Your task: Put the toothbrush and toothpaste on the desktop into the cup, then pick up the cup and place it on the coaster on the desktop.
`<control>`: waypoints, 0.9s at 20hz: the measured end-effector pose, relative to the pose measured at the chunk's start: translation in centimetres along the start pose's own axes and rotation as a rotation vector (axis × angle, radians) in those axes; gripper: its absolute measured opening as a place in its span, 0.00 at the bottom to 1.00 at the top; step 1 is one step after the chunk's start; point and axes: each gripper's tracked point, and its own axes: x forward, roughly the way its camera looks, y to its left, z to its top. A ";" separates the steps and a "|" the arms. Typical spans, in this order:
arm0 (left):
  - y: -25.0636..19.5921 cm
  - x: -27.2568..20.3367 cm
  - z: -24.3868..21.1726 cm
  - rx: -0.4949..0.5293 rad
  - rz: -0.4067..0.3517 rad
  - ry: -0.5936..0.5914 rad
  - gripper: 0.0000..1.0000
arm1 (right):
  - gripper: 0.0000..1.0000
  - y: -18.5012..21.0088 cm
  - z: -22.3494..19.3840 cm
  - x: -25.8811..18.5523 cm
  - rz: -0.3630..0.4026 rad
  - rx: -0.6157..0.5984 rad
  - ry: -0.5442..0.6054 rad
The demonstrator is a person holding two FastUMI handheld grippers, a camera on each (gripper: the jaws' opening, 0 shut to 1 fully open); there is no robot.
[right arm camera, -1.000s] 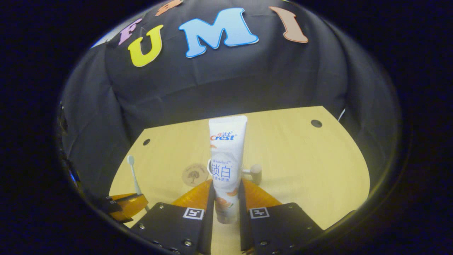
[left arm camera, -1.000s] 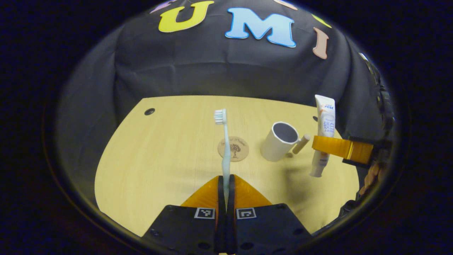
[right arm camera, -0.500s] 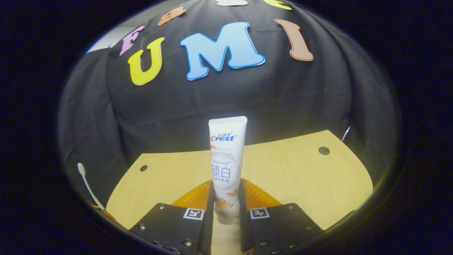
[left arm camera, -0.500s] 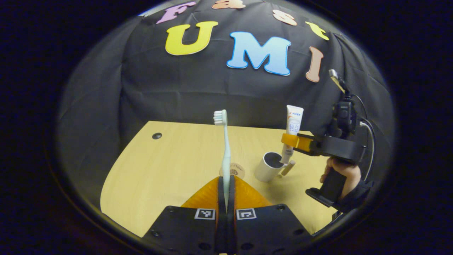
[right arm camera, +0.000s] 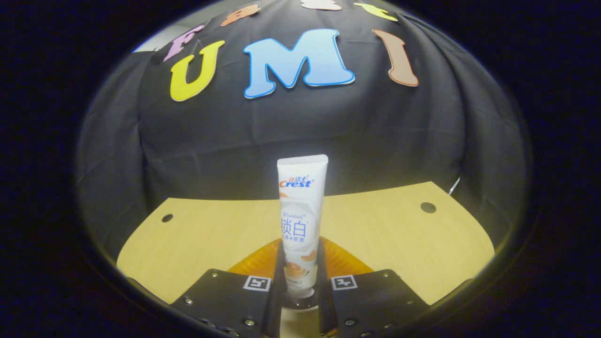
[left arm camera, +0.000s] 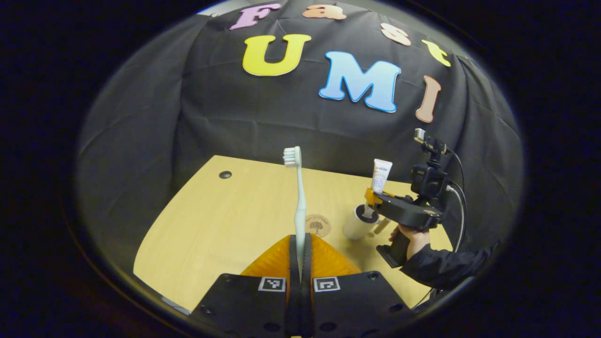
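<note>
Since a moment ago our right gripper (left arm camera: 372, 197) has carried the white toothpaste tube (right arm camera: 300, 220) over the white round cup (left arm camera: 358, 224) on the far right of the pale wooden desk (left arm camera: 225, 225). It squeezes the tube; we should lower straight, then let go. Our left gripper (left arm camera: 300, 244) squeezes the pale blue toothbrush (left arm camera: 298, 197).

Left gripper (left arm camera: 300, 244) level, jaws nearly closed, clamped on the toothbrush (left arm camera: 299, 197) stem, bristles up. Right gripper (right arm camera: 300, 263) holds the toothpaste (right arm camera: 300, 211) upright between both fingers. Seen from the left gripper view, a hand (left arm camera: 413, 237) in a dark sleeve (left arm camera: 441, 267) grips its handle.
</note>
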 end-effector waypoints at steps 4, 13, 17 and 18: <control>-1.7 -0.8 1.3 0.015 -0.011 -0.001 0.07 | 0.35 0.6 -1.9 0.7 0.041 0.014 0.048; -2.1 1.1 0.6 0.018 -0.044 0.018 0.07 | 0.45 -0.7 -0.4 -0.7 0.029 0.048 0.018; -2.3 1.9 0.1 0.036 -0.069 0.008 0.07 | 0.45 -1.6 2.1 -2.4 0.031 0.096 -0.031; -2.7 1.9 0.6 0.040 -0.075 0.005 0.07 | 0.45 -1.8 2.9 -2.8 0.028 0.112 -0.045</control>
